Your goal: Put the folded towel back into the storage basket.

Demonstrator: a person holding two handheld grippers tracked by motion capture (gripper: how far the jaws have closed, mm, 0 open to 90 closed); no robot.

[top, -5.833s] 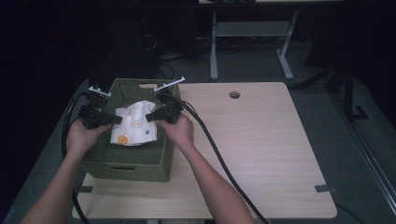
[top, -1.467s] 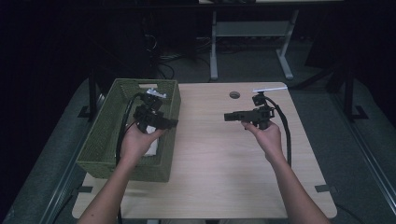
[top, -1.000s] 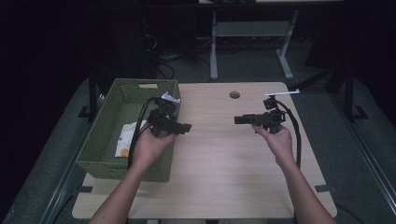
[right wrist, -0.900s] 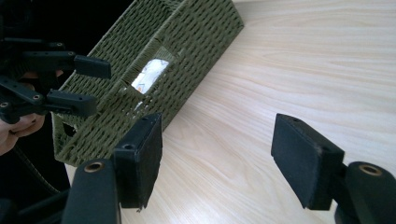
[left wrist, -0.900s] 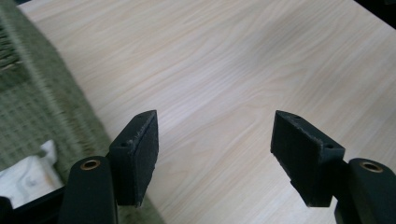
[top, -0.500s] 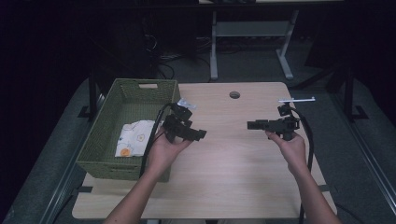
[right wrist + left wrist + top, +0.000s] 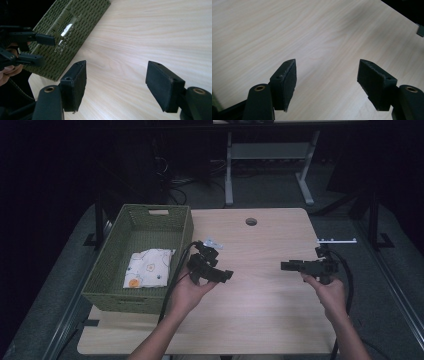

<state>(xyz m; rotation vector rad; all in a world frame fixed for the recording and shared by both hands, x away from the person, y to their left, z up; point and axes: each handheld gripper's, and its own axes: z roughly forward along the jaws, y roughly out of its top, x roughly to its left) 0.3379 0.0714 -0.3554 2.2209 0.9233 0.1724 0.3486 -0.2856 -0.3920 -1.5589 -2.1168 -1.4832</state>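
The left hand-held gripper (image 7: 226, 275) hovers over the pale wood-grain tabletop (image 7: 260, 310), jaws wide and empty. The right hand-held gripper (image 7: 285, 266), at 3 o'clock from it, is also wide and empty. The soft printed cloth (image 7: 148, 268) lies in the woven green rectangular basket (image 7: 107, 265), at 9 o'clock.

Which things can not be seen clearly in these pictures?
- Folded cloth in the green basket, high view: its print is too small to read.
- Green basket, right gripper view: cut off by the top edge; its inside is hidden by its wall.
- Small pale thing behind the left tongs, high view: too small to identify.
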